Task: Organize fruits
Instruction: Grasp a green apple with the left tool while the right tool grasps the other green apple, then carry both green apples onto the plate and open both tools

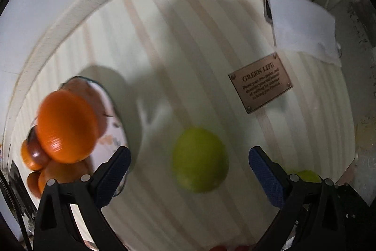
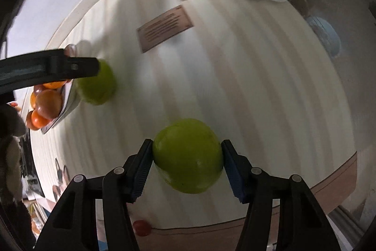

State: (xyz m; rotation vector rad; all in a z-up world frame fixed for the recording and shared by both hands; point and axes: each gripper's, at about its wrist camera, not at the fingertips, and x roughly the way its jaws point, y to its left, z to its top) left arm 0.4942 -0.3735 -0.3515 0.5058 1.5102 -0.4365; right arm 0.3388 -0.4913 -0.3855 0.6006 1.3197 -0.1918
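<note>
Right gripper [image 2: 186, 165], lower centre: pads clamp a green fruit [image 2: 188, 157] for transfer. Left gripper [image 1: 189, 171] spread wide around second green fruit [image 1: 199, 160], ungripped. Plate of orange fruits [image 1: 67, 128] far left, likely destination.

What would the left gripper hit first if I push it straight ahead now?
Most likely the lime, lying between the open left gripper's fingers. Past it the table looks bare; depth is uncertain.
</note>
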